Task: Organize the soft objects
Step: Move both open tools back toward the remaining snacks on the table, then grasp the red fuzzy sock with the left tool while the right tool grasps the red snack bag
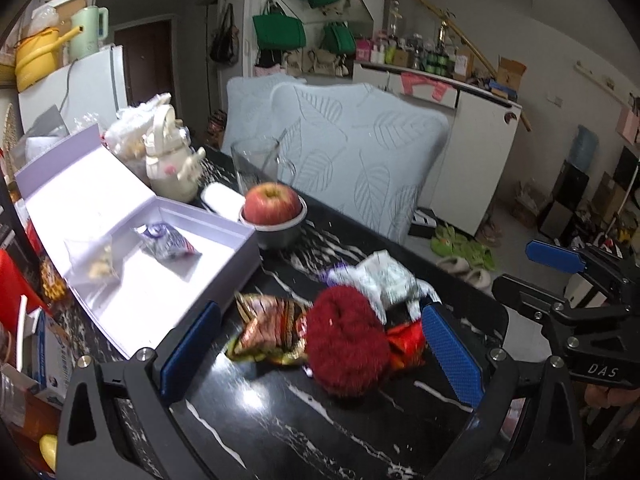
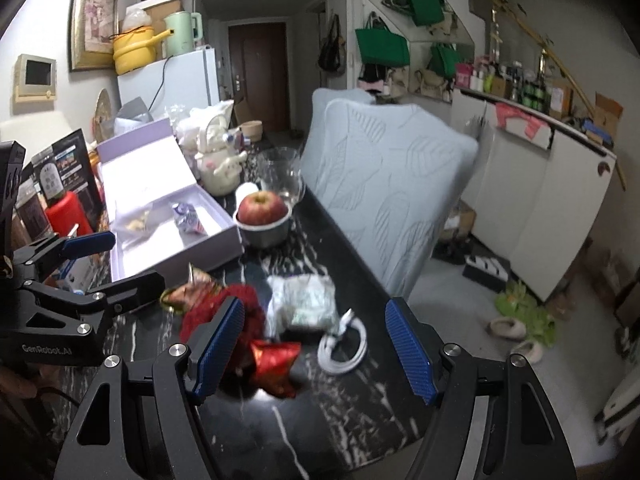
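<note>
A heap of soft things lies on the black marble table [image 1: 304,420]: a dark red fluffy ball [image 1: 344,340], a gold-striped packet [image 1: 268,328], a red foil packet [image 2: 276,364] and a silvery white bag [image 2: 304,300]. My left gripper [image 1: 320,352] is open and low over the table, with the fluffy ball between its blue pads but untouched. My right gripper [image 2: 316,348] is open as well, its pads either side of the red foil packet and a coiled white cable [image 2: 344,346]. An open lavender box [image 1: 132,304] to the left holds a blue-white packet [image 1: 168,242] and a clear snack bag [image 1: 96,260].
Behind the heap stand an apple in a metal bowl [image 1: 274,208], a glass jug [image 1: 256,164] and a cream teapot [image 1: 172,168]. A pale blue cushioned chair [image 1: 360,152] backs the table's far edge. The right gripper [image 1: 516,268] shows at the left wrist view's right side.
</note>
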`<action>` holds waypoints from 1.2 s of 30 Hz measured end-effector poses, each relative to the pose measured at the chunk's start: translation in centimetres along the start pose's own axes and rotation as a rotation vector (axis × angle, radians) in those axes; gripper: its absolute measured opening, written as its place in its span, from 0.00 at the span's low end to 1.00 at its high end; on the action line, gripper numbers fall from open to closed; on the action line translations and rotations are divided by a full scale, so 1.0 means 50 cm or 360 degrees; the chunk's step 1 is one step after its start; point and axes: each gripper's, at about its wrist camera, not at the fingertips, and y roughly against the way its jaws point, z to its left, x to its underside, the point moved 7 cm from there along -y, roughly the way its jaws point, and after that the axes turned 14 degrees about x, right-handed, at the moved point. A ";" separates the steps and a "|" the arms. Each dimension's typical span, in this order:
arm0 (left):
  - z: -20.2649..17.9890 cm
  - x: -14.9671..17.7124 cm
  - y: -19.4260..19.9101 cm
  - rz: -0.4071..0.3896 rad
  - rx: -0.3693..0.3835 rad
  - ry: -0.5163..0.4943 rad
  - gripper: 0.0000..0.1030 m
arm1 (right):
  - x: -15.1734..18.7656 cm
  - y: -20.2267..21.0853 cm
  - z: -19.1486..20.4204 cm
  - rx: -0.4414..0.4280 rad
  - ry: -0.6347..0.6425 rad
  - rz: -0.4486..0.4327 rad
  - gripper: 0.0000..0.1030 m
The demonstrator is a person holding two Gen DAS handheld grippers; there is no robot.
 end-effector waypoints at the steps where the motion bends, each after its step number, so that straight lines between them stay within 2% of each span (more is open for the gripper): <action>1: 0.001 0.006 -0.003 0.0012 0.0007 0.0004 0.99 | 0.011 -0.004 0.002 -0.0006 -0.0002 0.0011 0.72; 6: 0.008 0.045 -0.020 0.0071 0.0062 0.0046 0.99 | 0.054 -0.031 0.011 -0.0042 -0.0032 0.0084 0.72; 14: 0.034 0.086 -0.030 0.0114 0.0077 0.0084 0.99 | 0.116 -0.079 0.044 -0.0126 -0.0053 0.0180 0.72; 25: 0.066 0.099 -0.044 0.0129 0.0053 0.0129 0.99 | 0.146 -0.160 0.105 -0.0291 -0.0025 0.0255 0.71; 28: 0.065 0.095 -0.053 0.0130 0.0079 0.0133 0.99 | 0.146 -0.173 0.111 -0.0327 -0.0031 0.0269 0.62; 30: 0.059 0.090 -0.061 0.0133 0.0095 0.0122 0.99 | 0.147 -0.182 0.110 -0.0350 -0.0042 0.0286 0.51; 32: 0.051 0.086 -0.071 0.0144 0.0108 0.0104 0.99 | 0.151 -0.191 0.111 -0.0378 -0.0047 0.0316 0.35; 33: 0.048 0.085 -0.075 0.0149 0.0114 0.0096 0.99 | 0.154 -0.195 0.110 -0.0381 -0.0048 0.0327 0.31; 36: 0.032 0.080 -0.097 0.0171 0.0151 0.0070 0.99 | 0.158 -0.196 0.101 -0.0399 -0.0067 0.0329 0.30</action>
